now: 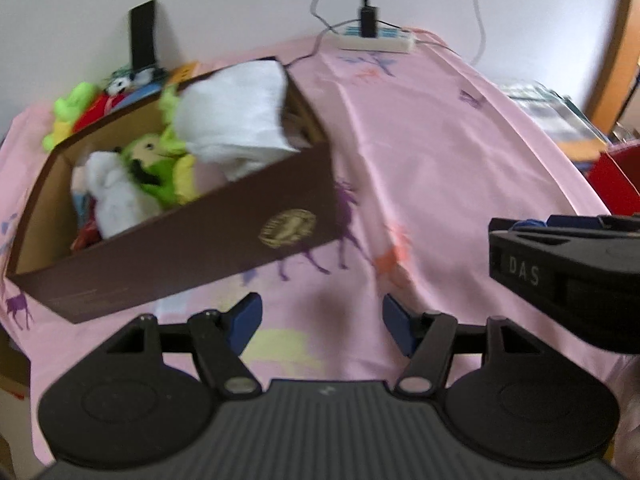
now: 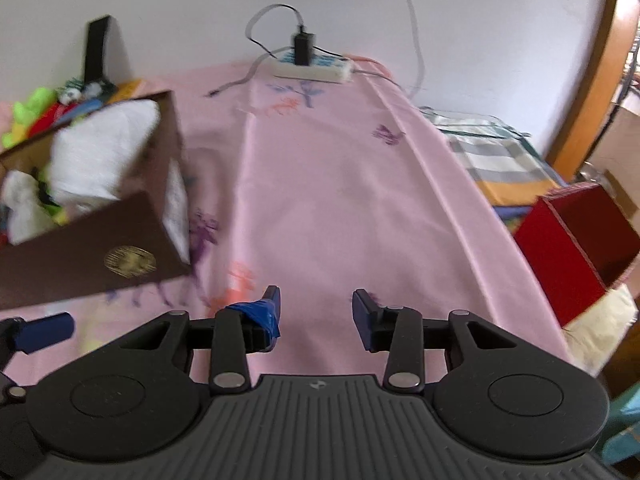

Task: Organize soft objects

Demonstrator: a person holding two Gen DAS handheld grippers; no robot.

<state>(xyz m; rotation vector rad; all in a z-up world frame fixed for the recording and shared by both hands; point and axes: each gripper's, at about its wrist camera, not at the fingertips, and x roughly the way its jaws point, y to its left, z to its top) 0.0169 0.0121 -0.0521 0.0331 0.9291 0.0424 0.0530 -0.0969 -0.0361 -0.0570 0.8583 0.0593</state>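
A brown cardboard box [image 1: 192, 244] stands on the pink cloth [image 1: 432, 152], left of centre. It holds a white cloth bundle [image 1: 236, 112], a green plush toy [image 1: 154, 164] and a white plush [image 1: 114, 196]. In the right wrist view the same box [image 2: 100, 236] is at the left, with the white bundle [image 2: 104, 152] on top. My left gripper [image 1: 322, 322] hangs open over bare cloth, just in front of the box's near right corner. My right gripper [image 2: 316, 312] is open too, with nothing between its fingers, to the right of the box.
More plush toys [image 1: 76, 110] lie behind the box by the wall. A white power strip [image 2: 312, 68] with a black charger and cables sits at the far edge. A red box [image 2: 572, 240] and folded checked fabric [image 2: 496, 156] lie to the right, off the cloth.
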